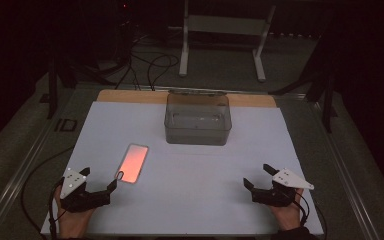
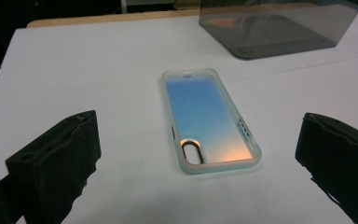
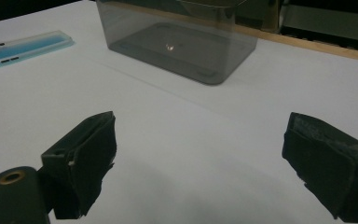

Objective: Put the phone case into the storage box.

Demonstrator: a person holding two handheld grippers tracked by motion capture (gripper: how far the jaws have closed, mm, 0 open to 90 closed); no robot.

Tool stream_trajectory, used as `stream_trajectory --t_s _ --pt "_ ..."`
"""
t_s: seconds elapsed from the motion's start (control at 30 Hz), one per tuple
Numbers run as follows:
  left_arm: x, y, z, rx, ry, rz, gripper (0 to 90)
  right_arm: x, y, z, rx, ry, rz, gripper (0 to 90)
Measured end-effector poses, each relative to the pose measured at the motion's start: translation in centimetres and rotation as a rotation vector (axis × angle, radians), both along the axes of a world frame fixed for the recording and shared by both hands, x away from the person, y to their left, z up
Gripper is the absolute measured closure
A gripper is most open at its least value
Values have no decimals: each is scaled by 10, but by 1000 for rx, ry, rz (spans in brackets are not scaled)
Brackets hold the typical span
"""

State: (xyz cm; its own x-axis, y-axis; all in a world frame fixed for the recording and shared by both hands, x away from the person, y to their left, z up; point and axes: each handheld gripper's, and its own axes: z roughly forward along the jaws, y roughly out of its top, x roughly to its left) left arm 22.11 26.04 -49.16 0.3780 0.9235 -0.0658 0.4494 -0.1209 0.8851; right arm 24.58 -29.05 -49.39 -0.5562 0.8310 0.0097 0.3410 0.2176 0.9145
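A phone case lies flat on the white sheet covering the worktop, in the left half of the high view, at about 1 o'clock from the left hand-held gripper. In the left gripper view the case is translucent with a blue-to-orange sheen, camera cut-out end nearest the jaws, and it sits just ahead of them, centred between the two but touching neither.

The left hand-held gripper is released: both black jaws stand wide apart with nothing between the pads. It rests low at the near left edge of the sheet, held by a hand.

The right hand-held gripper is likewise released, jaws spread and empty, at the near right of the sheet, well apart from the case.

A clear, smoke-tinted plastic bin stands upright at the far centre of the sheet, at roughly 11 o'clock from the right hand-held gripper and 1 o'clock from the case.
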Motion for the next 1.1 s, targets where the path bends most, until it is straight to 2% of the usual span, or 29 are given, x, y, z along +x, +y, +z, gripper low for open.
stream_trajectory --t_s 0.07,0.23,0.4,0.6,1.0,1.1 --pt "0 0 0 -13 8 -3 7 0 0 0 -3 -1 1 101" --pt "2 -1 -1 -5 10 -1 7 0 1 -1 -7 1 1 101" --pt "5 0 1 14 29 11 18 0 1 -2 -4 1 -9 101" --pt "12 0 6 7 47 8 18 0 1 -1 -2 -2 -11 101" --pt "41 -6 8 15 91 -7 40 1 1 -3 -4 1 -11 101" --pt "47 -8 8 30 97 -3 46 1 1 -3 -5 2 -8 101"
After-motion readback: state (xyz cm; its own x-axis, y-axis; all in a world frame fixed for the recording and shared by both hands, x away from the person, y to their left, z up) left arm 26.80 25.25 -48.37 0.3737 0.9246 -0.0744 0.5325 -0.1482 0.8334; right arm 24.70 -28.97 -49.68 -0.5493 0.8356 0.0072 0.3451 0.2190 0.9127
